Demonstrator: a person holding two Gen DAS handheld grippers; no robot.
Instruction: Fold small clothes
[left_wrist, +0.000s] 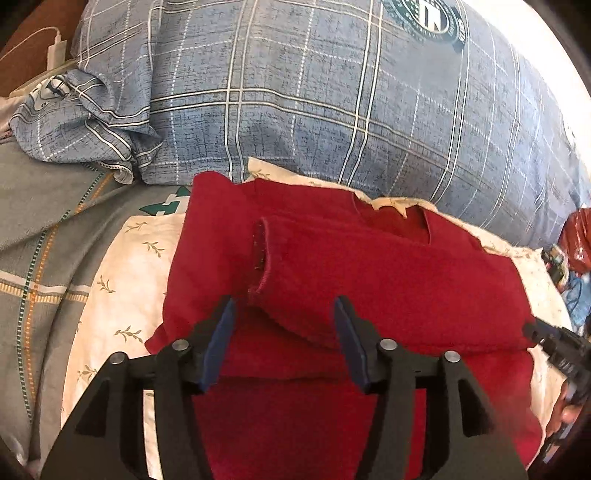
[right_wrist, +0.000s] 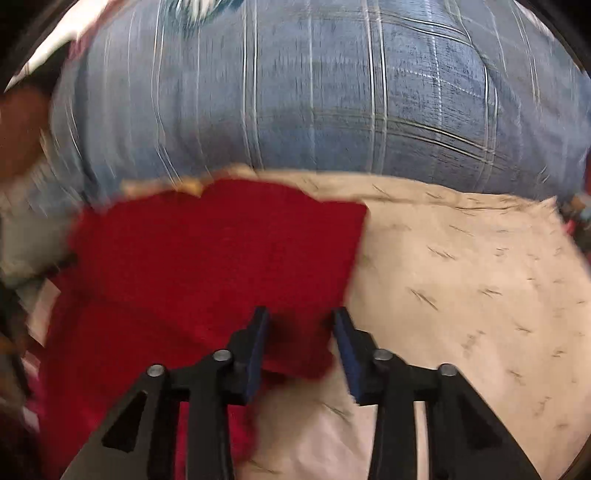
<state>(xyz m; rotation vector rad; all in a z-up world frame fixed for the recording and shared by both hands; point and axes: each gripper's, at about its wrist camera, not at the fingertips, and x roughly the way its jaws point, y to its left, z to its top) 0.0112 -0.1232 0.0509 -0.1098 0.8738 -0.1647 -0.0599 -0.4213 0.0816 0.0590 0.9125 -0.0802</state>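
A small red shirt (left_wrist: 369, 280) lies on a cream leaf-print cloth (left_wrist: 122, 280), its right side and a sleeve (left_wrist: 295, 258) folded across the body, the neck opening towards the pillow. My left gripper (left_wrist: 284, 310) is open and empty, hovering over the shirt's lower middle just in front of the folded sleeve's cuff. In the blurred right wrist view my right gripper (right_wrist: 301, 321) is open above the folded right edge of the shirt (right_wrist: 207, 266), near its lower corner. The right gripper's tip also shows in the left wrist view (left_wrist: 554, 343) at the shirt's right edge.
A big blue plaid pillow (left_wrist: 332, 92) fills the back, right behind the shirt. A grey patterned blanket (left_wrist: 37, 236) lies at the left. A white charger (left_wrist: 55, 51) sits at the top left. Red and dark clutter (left_wrist: 576, 240) sits at the far right.
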